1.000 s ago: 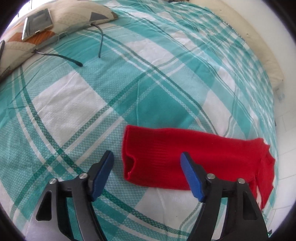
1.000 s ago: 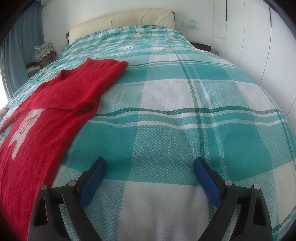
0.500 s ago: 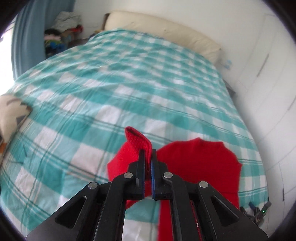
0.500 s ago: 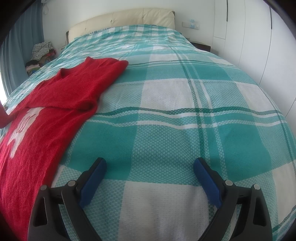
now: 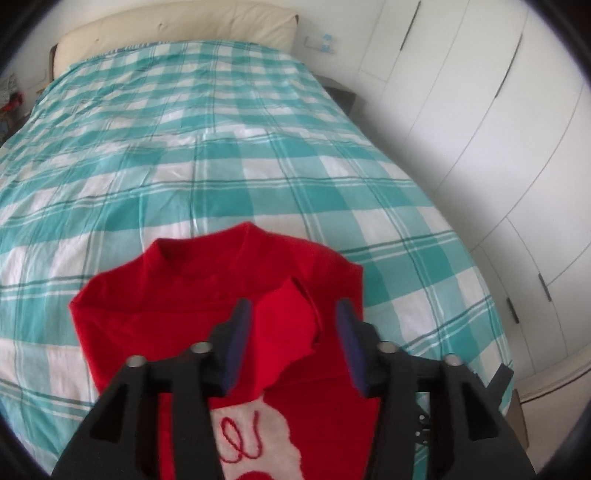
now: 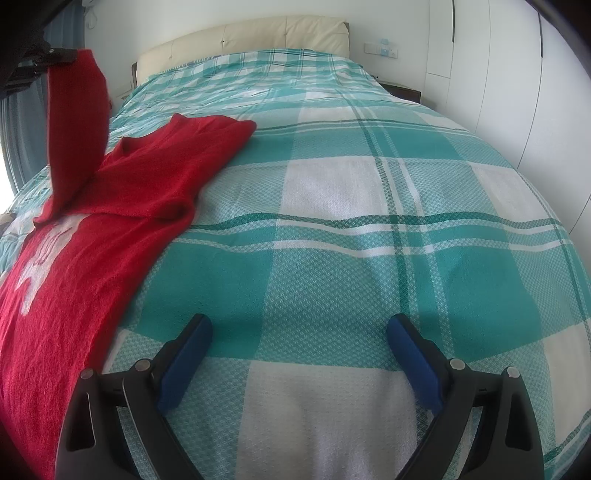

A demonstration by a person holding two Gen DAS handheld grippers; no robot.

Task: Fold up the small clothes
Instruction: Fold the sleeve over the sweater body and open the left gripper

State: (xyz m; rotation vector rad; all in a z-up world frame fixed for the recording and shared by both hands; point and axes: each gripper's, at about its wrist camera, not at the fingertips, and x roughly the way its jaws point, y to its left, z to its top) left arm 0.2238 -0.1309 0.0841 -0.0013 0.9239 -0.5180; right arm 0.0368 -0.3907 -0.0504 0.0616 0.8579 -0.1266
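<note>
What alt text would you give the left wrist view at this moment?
The left gripper, jaws open, hovers over a red sweater lying on a teal-and-white checked bedspread, with a red sleeve cuff between the jaws. Behind are a cream headboard and white wardrobe doors.

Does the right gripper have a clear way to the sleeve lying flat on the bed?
Probably yes. The right gripper is open over the bedspread, and the sleeve lies flat ahead to its left with nothing between them.

Red sweater: white patch with red script loops, not readable.
</note>
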